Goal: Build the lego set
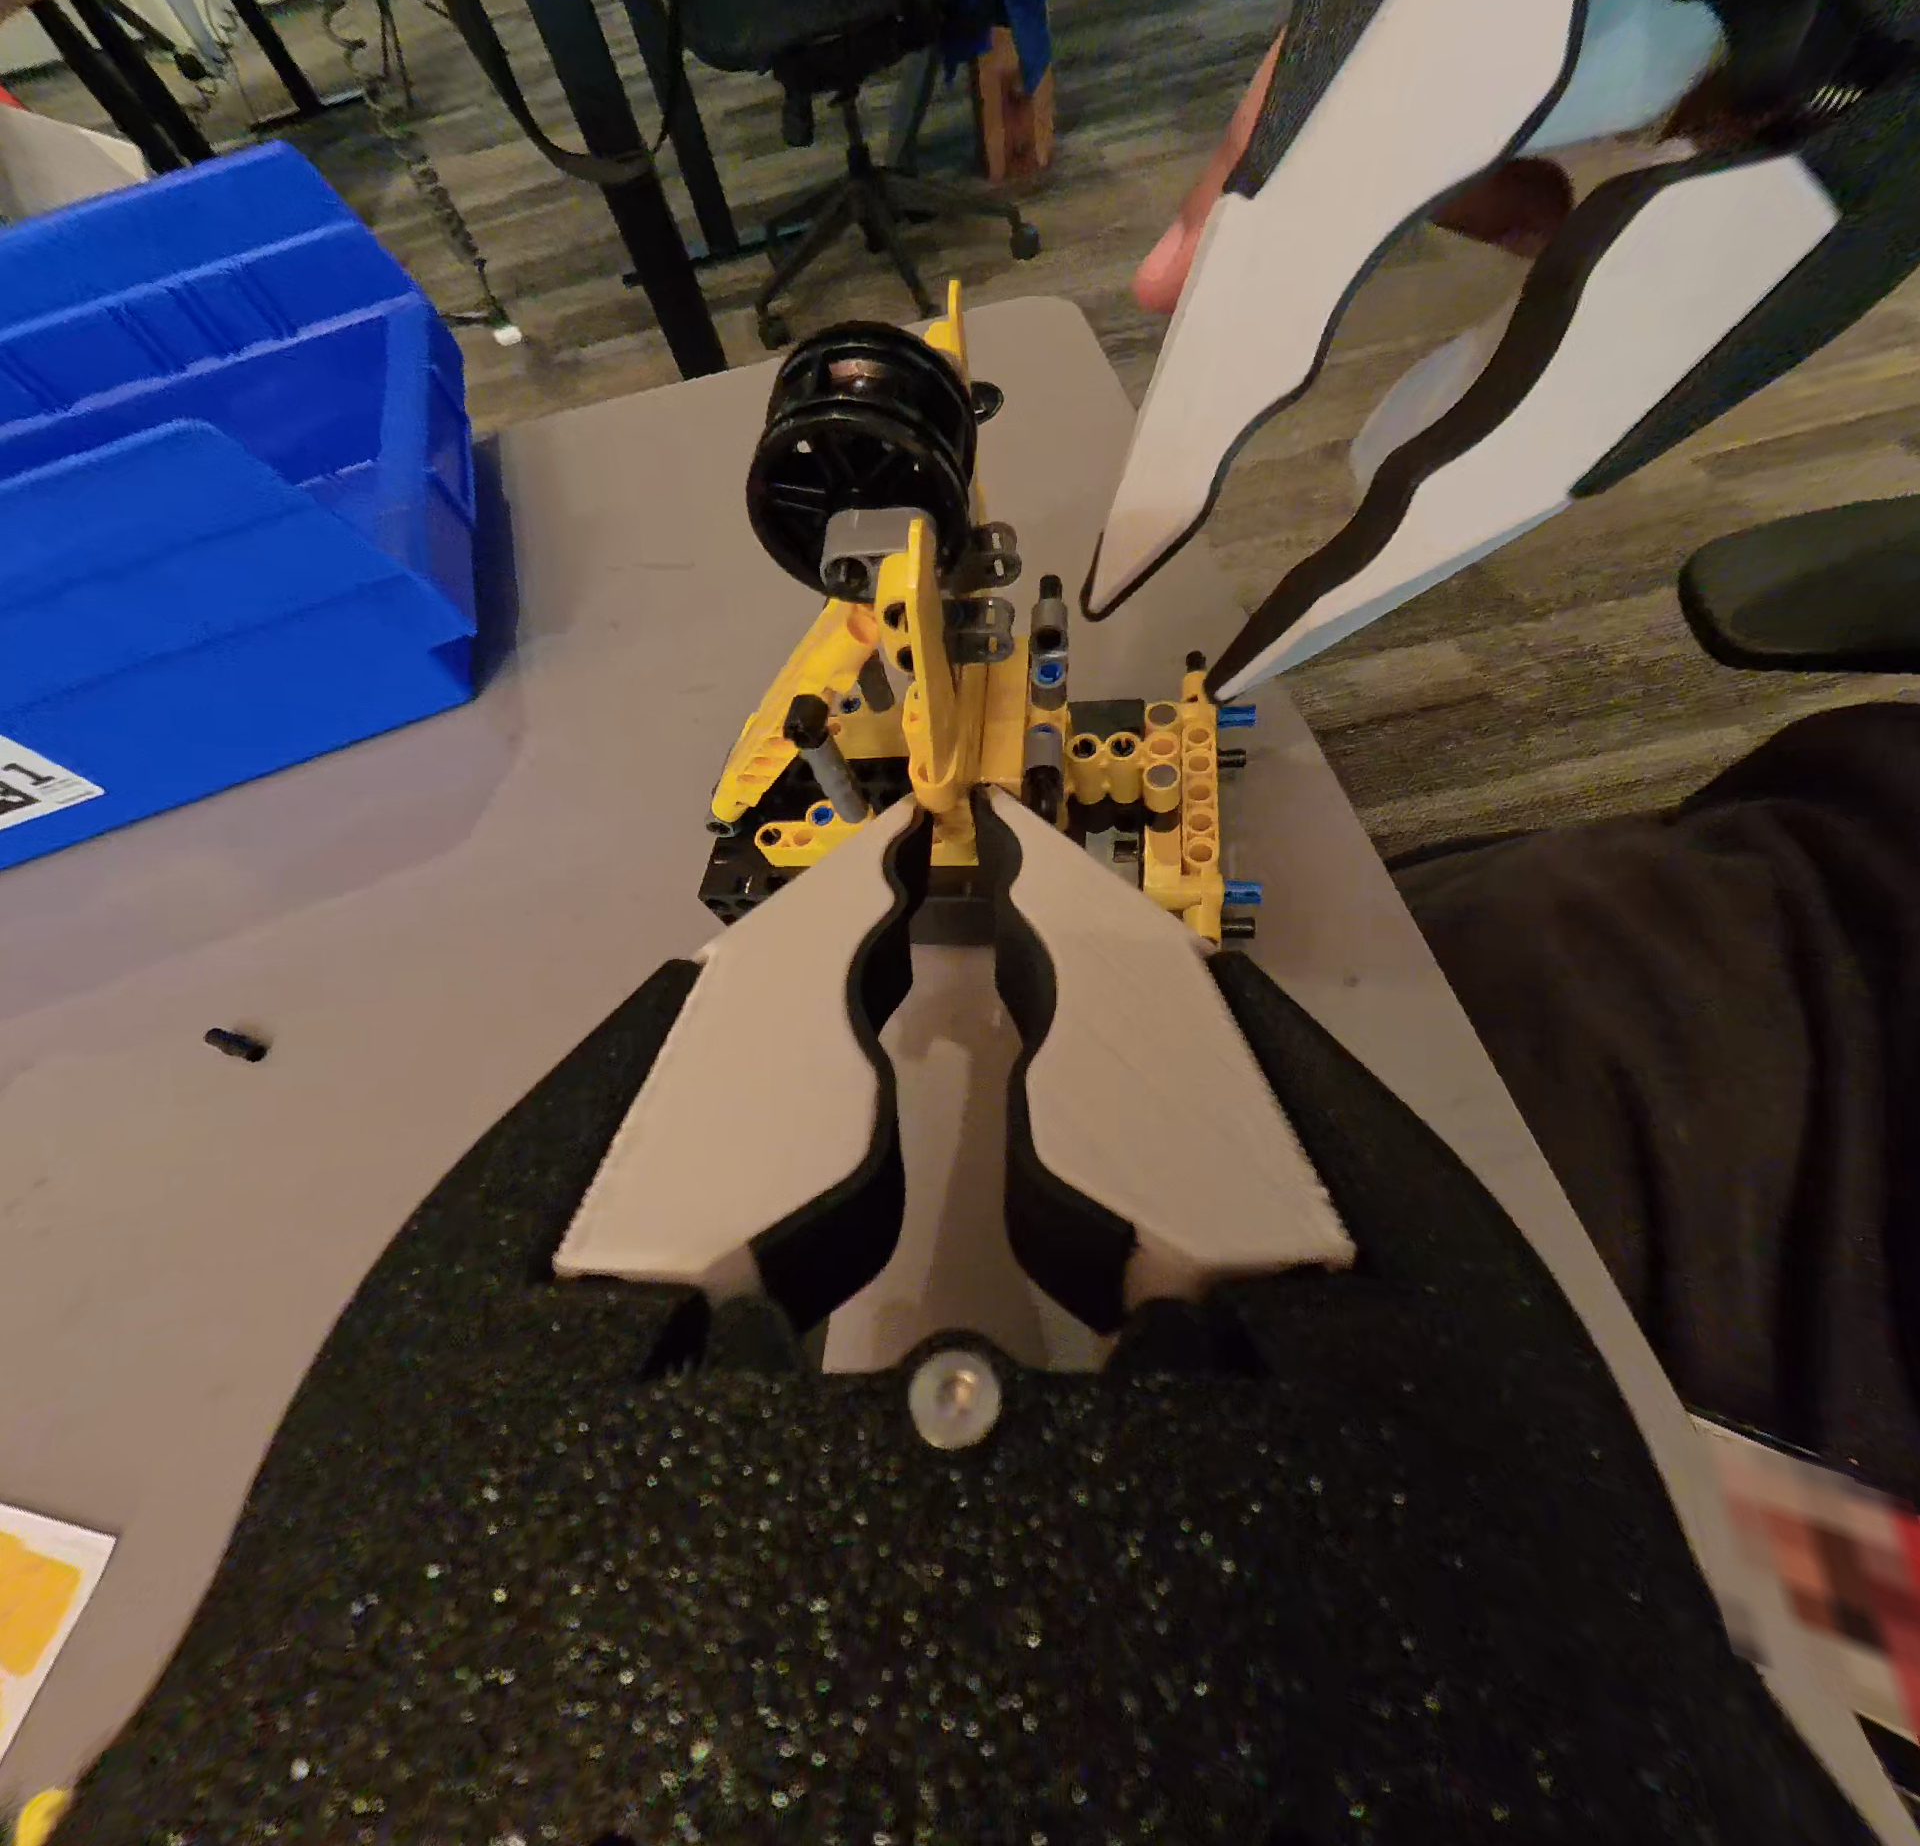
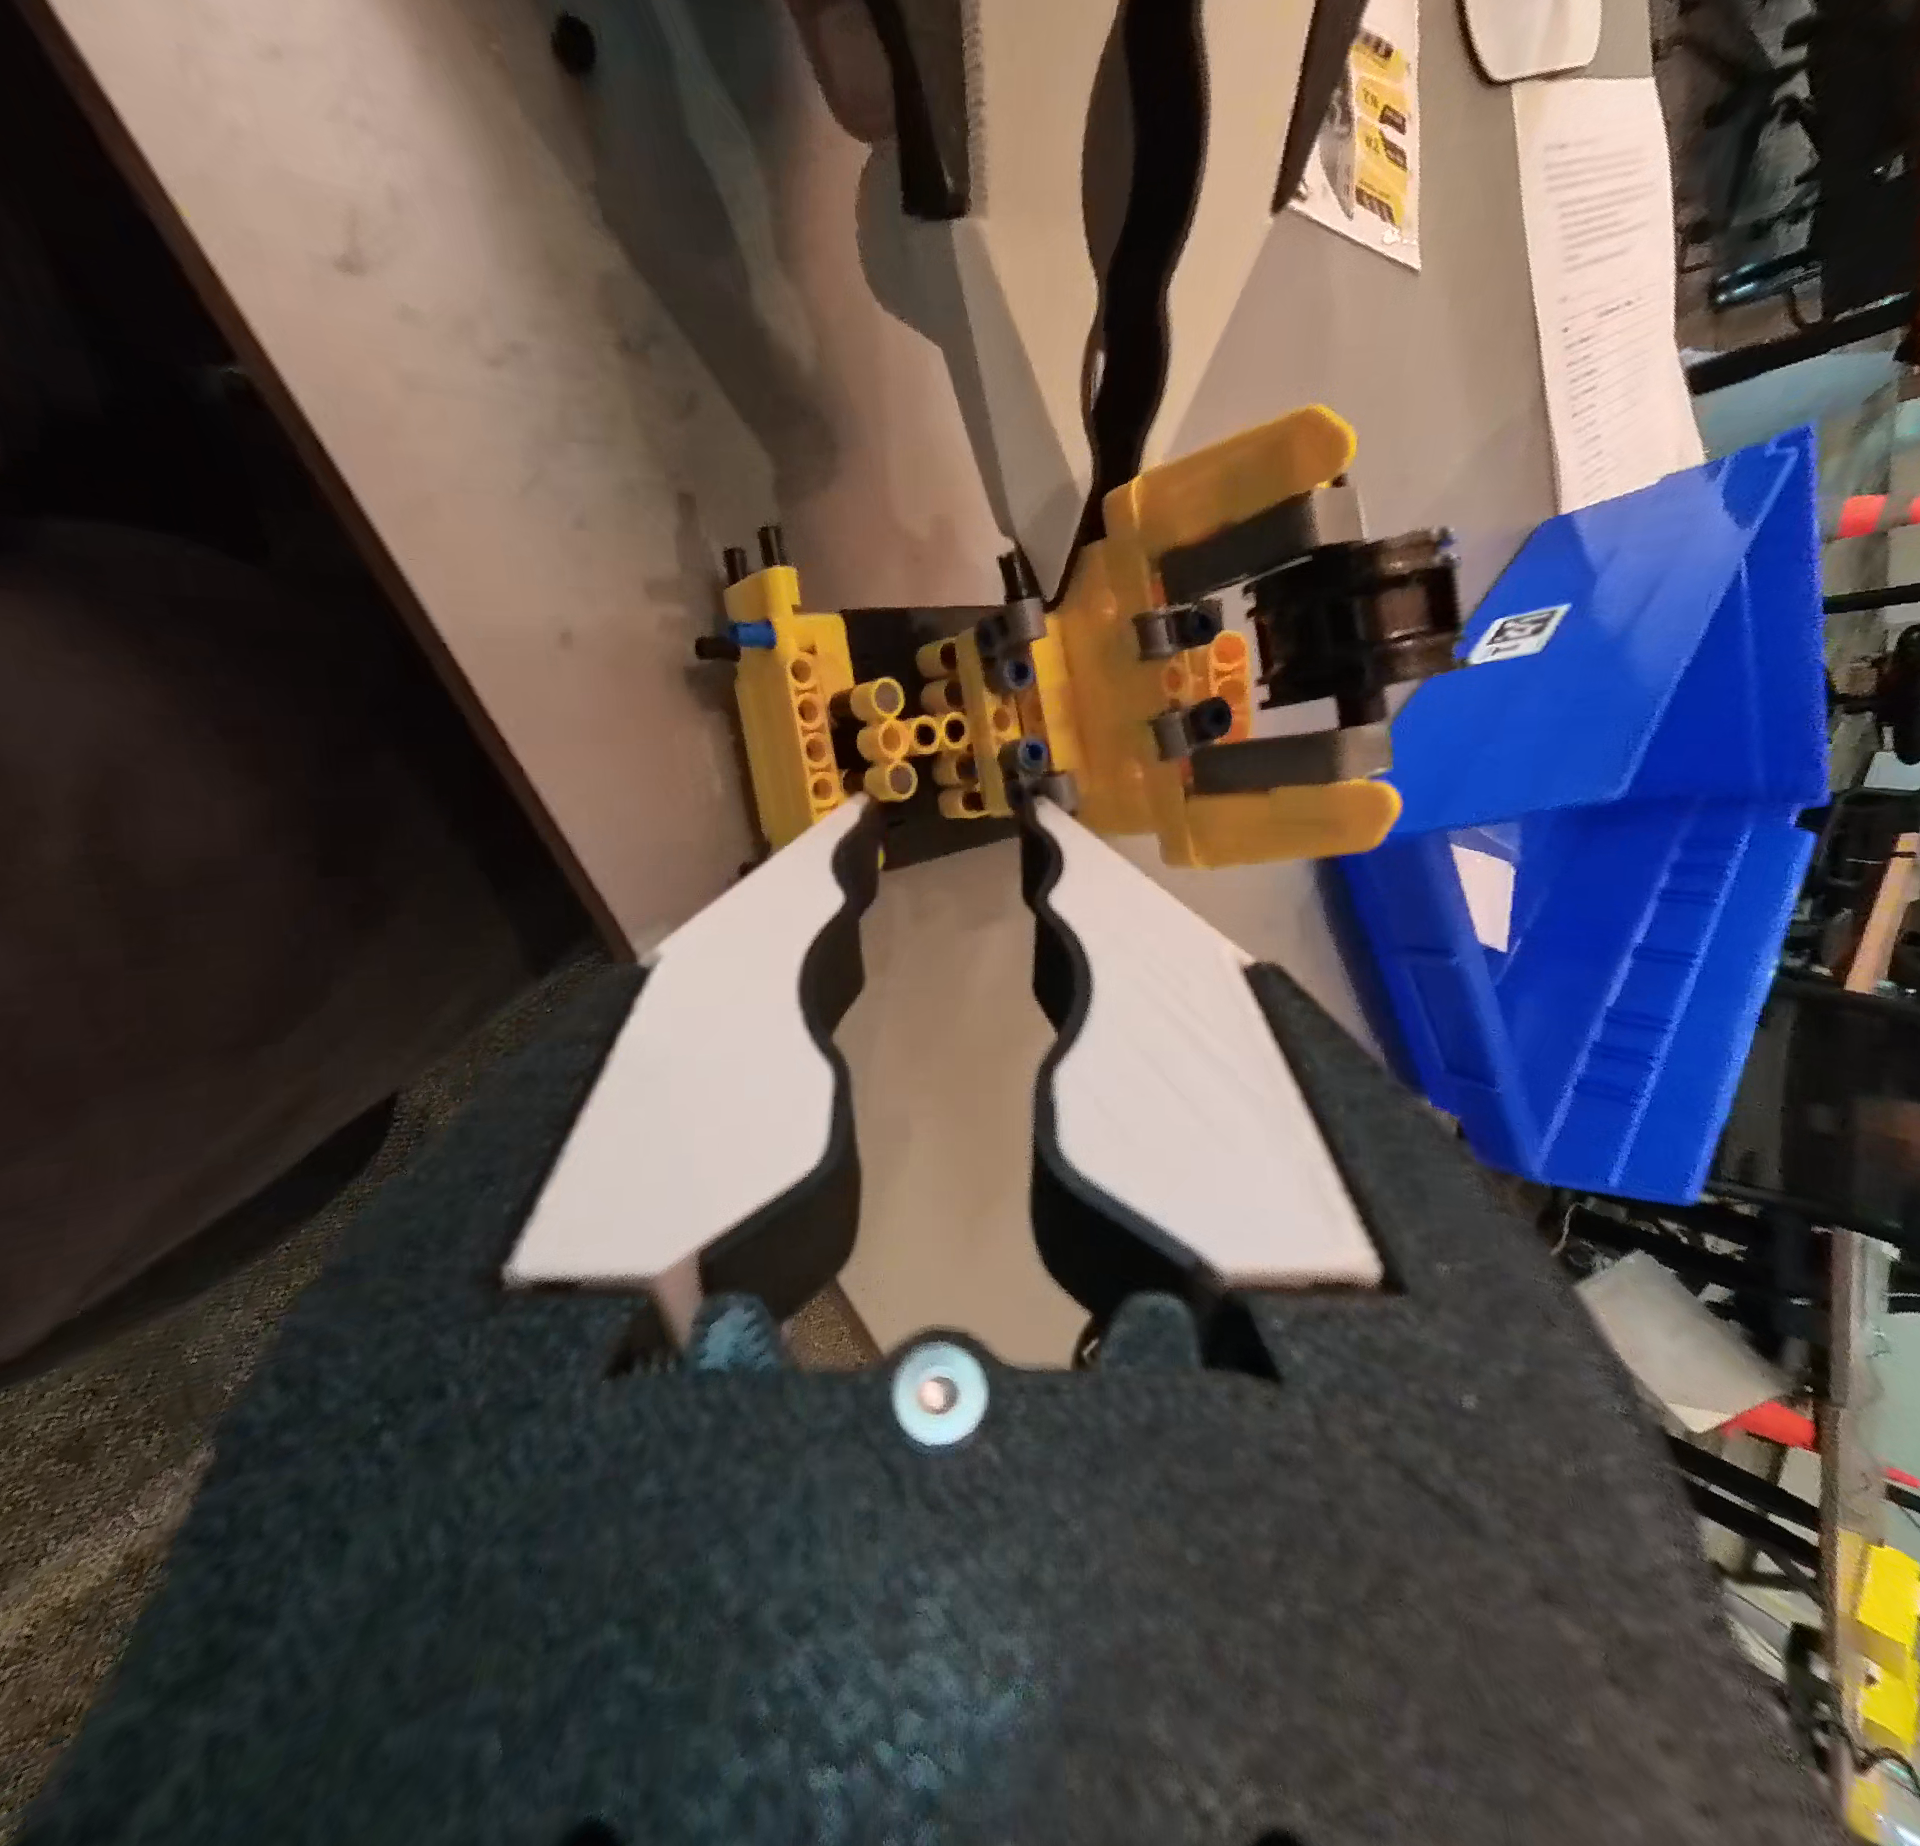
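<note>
The left claw pinches a thin yellow upright of the brick model, which stands on the grey surface beside a blue bin. The right claw stands parted, its tips at the model's pinned end (one touching a yellow beam). A sideways nudge there could pop pins loose or tip the top-heavy wheel.

A smooth grey tabletop with a rounded corner lies under the tool. Beyond its far edge runs grey-brown patterned carpet. Ahead stands a black swivel office chair on castors, with black metal desk legs just left of it.
</note>
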{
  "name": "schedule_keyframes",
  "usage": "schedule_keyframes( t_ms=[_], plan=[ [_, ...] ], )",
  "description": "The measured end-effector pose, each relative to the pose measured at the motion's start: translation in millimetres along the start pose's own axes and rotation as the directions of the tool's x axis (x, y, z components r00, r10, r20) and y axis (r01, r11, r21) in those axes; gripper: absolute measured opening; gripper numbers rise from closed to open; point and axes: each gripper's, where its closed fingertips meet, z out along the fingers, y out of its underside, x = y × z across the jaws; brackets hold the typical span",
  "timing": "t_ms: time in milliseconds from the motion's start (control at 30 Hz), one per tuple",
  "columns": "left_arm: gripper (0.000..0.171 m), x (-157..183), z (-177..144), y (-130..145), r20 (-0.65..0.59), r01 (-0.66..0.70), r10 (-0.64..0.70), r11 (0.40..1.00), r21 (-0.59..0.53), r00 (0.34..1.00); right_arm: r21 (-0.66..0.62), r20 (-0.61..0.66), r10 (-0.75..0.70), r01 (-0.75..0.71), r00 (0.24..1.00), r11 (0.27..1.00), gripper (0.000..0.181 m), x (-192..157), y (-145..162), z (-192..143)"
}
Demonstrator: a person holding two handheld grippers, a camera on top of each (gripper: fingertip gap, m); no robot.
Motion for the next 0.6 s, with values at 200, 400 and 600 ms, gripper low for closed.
schedule_keyframes(
  t_ms=[200,400,600],
  plan=[
    [0.005,0.9,1.7,16.0,-0.022,-0.112,0.111,0.991,-0.070,0.994,0.014,0.063,0.023,-0.024,0.998,1.000,0.025,6.5,-13.0,8.8],
    [0.000,7.5,12.5,36.7,-0.055,-0.125,0.116,0.972,-0.199,0.992,-0.024,0.120,0.035,-0.032,0.992,0.999,0.024,8.9,-13.8,11.2],
    [0.008,-0.9,-2.9,30.4,-0.074,0.048,-0.058,0.990,-0.134,0.996,0.004,0.138,0.116,-0.117,0.984,0.993,0.024,9.6,-14.7,8.7]
  ],
)
